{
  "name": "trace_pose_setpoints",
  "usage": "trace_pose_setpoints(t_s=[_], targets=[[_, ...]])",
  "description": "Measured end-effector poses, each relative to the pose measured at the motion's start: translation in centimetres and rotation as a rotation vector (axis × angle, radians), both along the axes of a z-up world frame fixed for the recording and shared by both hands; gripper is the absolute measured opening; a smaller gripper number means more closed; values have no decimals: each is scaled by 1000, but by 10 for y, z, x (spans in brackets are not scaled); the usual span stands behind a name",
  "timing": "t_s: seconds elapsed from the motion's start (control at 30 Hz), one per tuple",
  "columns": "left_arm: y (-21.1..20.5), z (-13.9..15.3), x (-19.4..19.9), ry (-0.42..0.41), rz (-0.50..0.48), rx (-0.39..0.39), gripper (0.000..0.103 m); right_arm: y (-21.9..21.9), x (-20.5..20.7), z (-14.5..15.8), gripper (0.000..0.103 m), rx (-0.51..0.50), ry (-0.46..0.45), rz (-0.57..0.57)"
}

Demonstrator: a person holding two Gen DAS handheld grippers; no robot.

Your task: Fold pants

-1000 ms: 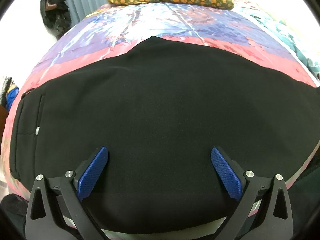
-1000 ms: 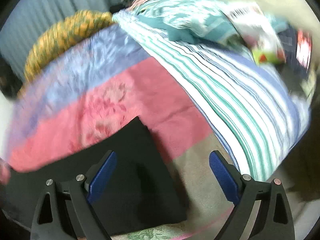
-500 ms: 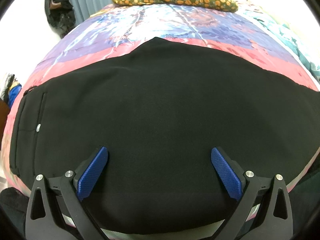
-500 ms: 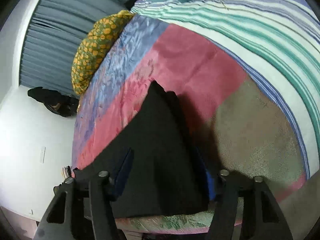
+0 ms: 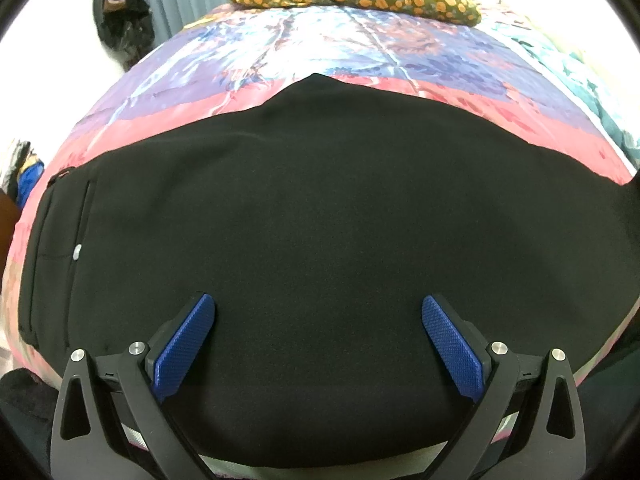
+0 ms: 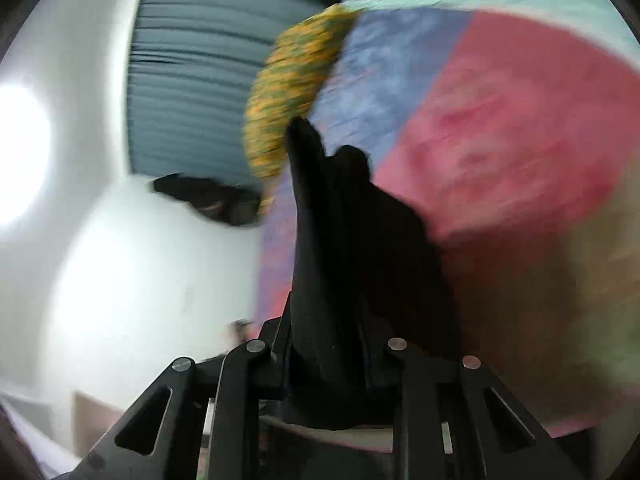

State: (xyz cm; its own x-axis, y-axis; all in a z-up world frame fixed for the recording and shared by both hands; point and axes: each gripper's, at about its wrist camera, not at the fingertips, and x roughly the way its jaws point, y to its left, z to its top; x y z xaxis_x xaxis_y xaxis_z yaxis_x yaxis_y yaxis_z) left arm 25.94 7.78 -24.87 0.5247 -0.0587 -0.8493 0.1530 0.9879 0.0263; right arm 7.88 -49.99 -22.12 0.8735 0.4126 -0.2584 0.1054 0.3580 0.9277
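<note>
While left jaws gape, right jaws are closing on blurred black pants [image 6: 340, 248], pads hidden.

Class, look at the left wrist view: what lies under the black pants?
Under the black pants lies a pink, purple and blue patterned bedspread, visible around their edges. Whatever is beneath the pants' middle is covered.

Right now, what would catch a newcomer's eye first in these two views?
The black pants spread wide over the colourful bedspread, with the left hand-held gripper open above them. In the blurred right view, the right hand-held gripper is closing on a bunched end of the pants.
</note>
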Motion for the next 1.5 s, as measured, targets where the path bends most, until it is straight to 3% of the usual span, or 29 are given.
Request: trace_pose_setpoints(t_s=[0.2, 0.43, 0.53, 0.63, 0.67, 0.73, 0.77, 0.8, 0.83, 0.93, 1.03, 1.17, 1.3, 1.4, 1.5], targets=[[1, 1, 2, 11, 4, -11, 103, 111, 81, -9, 25, 119, -89, 140], [3, 1, 2, 14, -13, -22, 103, 236, 152, -50, 25, 164, -24, 244], [4, 0, 1, 14, -20, -25, 103, 283, 174, -59, 25, 129, 19, 287], [5, 0, 1, 16, -21, -32, 103, 328, 197, -55, 28, -60, 87, 337], [5, 1, 0, 16, -20, -36, 103, 343, 202, -49, 29, -200, 124, 343], [6, 2, 0, 18, -19, -47, 103, 365, 207, -35, 47, -406, 135, 372], [7, 2, 0, 21, -18, -54, 102, 375, 207, -27, 68, -480, 129, 401], [10, 4, 0, 25, -15, -70, 102, 384, 206, -18, 80, -556, 122, 427], [12, 6, 0, 29, -10, -88, 102, 391, 200, -6, 80, -645, 109, 435], [27, 13, 0, 36, 31, -190, 102, 386, 168, 22, 80, -798, 22, 432], [44, 22, 0, 23, 81, -308, 102, 354, 138, 32, 80, -883, 24, 342], [53, 38, -3, -45, 114, -369, 99, 282, 120, 2, 80, -920, 204, 182], [34, 66, -18, -117, 43, -429, 79, 260, 102, -29, 80, -970, 288, 155], [-6, 73, -24, -100, -96, -415, 70, 270, 104, -22, 80, -1068, 298, 164], [-44, 60, -17, -31, -166, -324, 57, 273, 109, -25, 81, -1097, 312, 162]])
